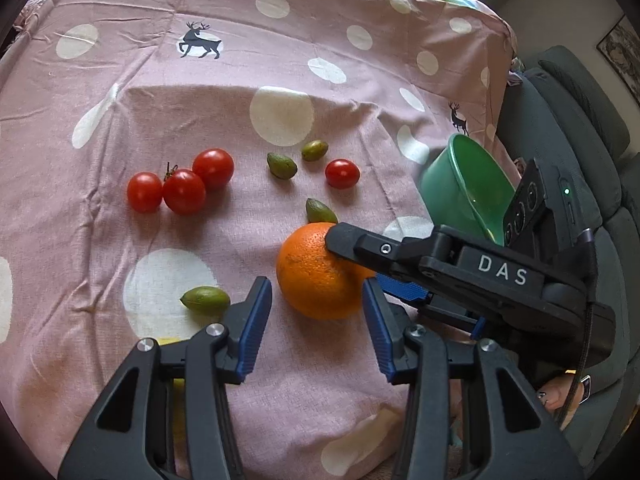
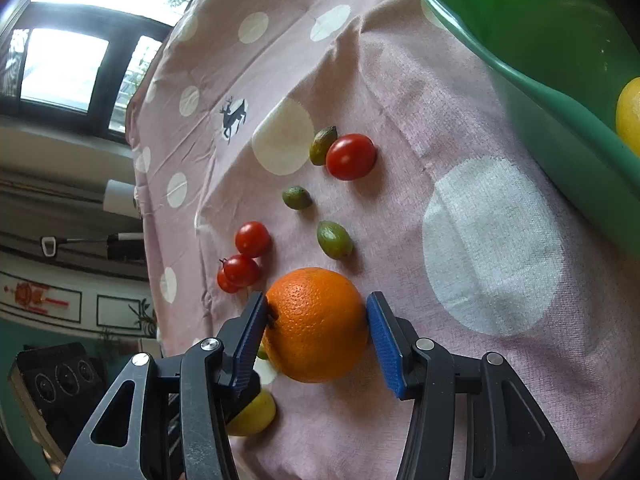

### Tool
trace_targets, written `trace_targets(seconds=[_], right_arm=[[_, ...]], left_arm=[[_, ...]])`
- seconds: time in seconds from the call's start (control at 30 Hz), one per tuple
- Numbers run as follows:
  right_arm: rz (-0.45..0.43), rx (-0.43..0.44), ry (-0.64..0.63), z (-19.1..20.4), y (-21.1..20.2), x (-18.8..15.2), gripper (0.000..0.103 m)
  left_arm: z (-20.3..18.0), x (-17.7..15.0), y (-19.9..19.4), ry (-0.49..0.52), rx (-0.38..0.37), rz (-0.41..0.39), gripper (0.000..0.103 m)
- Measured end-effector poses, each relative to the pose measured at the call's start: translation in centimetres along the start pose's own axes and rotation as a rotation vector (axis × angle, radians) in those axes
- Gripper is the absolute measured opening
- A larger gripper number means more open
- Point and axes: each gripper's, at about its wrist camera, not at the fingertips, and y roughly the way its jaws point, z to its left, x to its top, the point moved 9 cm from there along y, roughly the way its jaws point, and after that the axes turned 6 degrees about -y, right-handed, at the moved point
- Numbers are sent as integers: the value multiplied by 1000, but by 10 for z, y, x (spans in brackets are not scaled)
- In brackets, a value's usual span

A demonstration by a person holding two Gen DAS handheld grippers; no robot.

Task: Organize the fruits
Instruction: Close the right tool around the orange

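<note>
An orange (image 1: 314, 274) lies on the pink spotted cloth (image 1: 240, 92). My right gripper (image 2: 316, 334) has its blue pads on both sides of the orange (image 2: 318, 322), touching it; it enters the left wrist view from the right (image 1: 352, 268). My left gripper (image 1: 316, 320) is open and empty just in front of the orange. Several red cherry tomatoes (image 1: 184, 190) and small green fruits (image 1: 282, 166) lie scattered beyond. A green bowl (image 1: 468, 188) stands at the right and holds a yellow fruit (image 2: 630, 114).
A yellow lemon (image 2: 256, 416) lies on the cloth under my right gripper's left finger. A grey sofa (image 1: 580, 128) is off the table's right edge. A window (image 2: 64, 68) and shelves are on the far side.
</note>
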Motion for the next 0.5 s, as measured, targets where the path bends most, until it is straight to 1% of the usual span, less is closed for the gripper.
trace_targets(seconds=[0.17,0.2,0.33,0.4,0.5], right_arm=[[20,-38,-34,4,1,4,52],[22,-52,-45,5,1,5,52],[31,-110,-70,8,3,10,52],[45,-117,-80,9,6,12,52],[83,-105,-72,10,14,15,52]], left_arm=[[-3,0,12,16,9,25,47],[-2,0,16,15,15,34,50],[-3,5,20,5,-2,39,53],[-3,4,23,12,3,43,58],[-1,7,25,-4,0,37,58]])
